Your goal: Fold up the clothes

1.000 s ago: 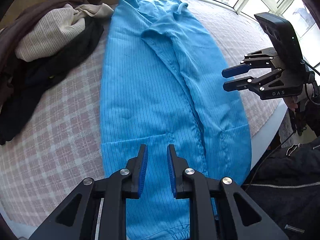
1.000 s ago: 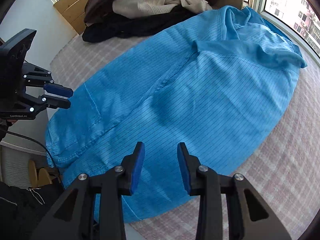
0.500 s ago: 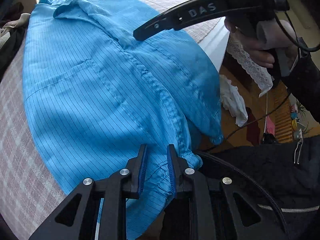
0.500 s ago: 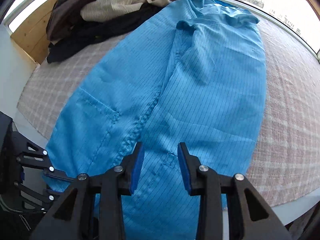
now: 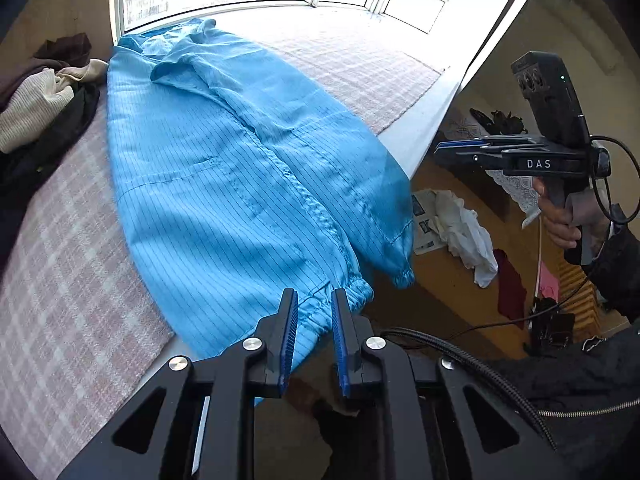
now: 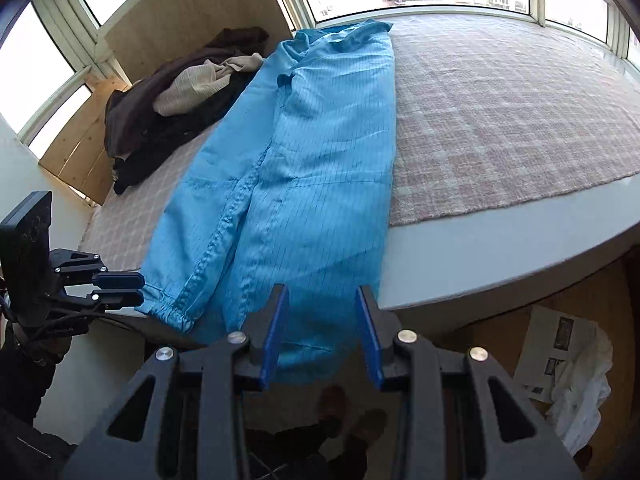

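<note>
A long blue pinstriped garment (image 5: pixel 240 168) lies flat along the checked bed cover, and its elastic cuffs hang over the near edge. It also shows in the right wrist view (image 6: pixel 296 168). My left gripper (image 5: pixel 314 320) is open, with its fingers on either side of one cuff (image 5: pixel 352 288), not closed on it. My right gripper (image 6: pixel 320 320) is open and empty, just in front of the garment's hanging hem. In the left wrist view the right gripper (image 5: pixel 460 146) hovers off the bed's edge to the right.
A heap of dark and cream clothes (image 6: pixel 188 88) sits at the far left of the bed. The checked cover (image 6: pixel 500 112) spreads to the right. On the wooden floor lie white cloth and papers (image 6: pixel 576 376). Windows line the far side.
Both grippers have drawn back from above the garment to its cuff end at the bed's edge. The left gripper now straddles a cuff. The right gripper has opened wider.
</note>
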`<action>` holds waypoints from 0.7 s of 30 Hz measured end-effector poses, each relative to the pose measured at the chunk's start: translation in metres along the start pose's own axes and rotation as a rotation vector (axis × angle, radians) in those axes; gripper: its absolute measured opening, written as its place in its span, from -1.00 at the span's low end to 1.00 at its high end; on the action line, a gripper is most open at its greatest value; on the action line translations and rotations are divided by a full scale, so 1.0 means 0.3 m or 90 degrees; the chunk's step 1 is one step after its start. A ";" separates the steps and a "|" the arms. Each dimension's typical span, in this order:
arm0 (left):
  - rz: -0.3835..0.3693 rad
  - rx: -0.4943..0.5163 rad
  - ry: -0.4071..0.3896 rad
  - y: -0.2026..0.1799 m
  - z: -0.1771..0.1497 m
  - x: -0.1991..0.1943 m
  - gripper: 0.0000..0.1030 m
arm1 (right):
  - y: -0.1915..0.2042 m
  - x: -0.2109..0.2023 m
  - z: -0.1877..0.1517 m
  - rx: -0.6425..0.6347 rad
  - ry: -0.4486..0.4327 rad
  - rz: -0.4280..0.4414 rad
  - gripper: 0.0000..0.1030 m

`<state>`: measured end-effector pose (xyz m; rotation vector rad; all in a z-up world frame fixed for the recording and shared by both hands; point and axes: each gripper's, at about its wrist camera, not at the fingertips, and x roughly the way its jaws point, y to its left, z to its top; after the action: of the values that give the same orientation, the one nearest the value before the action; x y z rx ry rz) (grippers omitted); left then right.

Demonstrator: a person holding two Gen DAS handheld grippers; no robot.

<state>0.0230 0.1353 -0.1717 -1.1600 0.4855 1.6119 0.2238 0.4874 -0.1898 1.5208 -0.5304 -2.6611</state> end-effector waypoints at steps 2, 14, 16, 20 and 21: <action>0.016 0.000 0.007 0.003 -0.027 -0.021 -0.71 | 0.062 0.052 0.001 0.000 0.053 0.054 -0.33; 0.053 0.043 0.013 0.035 -0.052 -0.014 -0.67 | 0.289 0.317 0.082 0.049 0.205 0.000 -0.31; 0.042 0.039 0.029 0.046 -0.055 0.029 -0.67 | 0.294 0.369 0.076 0.047 0.240 -0.031 -0.31; 0.025 0.032 0.046 0.042 -0.068 0.061 -0.67 | 0.316 0.369 0.065 -0.023 0.248 -0.084 -0.53; 0.023 0.032 0.047 0.040 -0.072 0.058 -0.67 | 0.308 0.351 0.064 -0.021 0.243 -0.062 -0.53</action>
<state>0.0219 0.1229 -0.1990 -1.1819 0.5944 1.5841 0.1397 0.3852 -0.2400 2.0224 -0.3948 -2.3333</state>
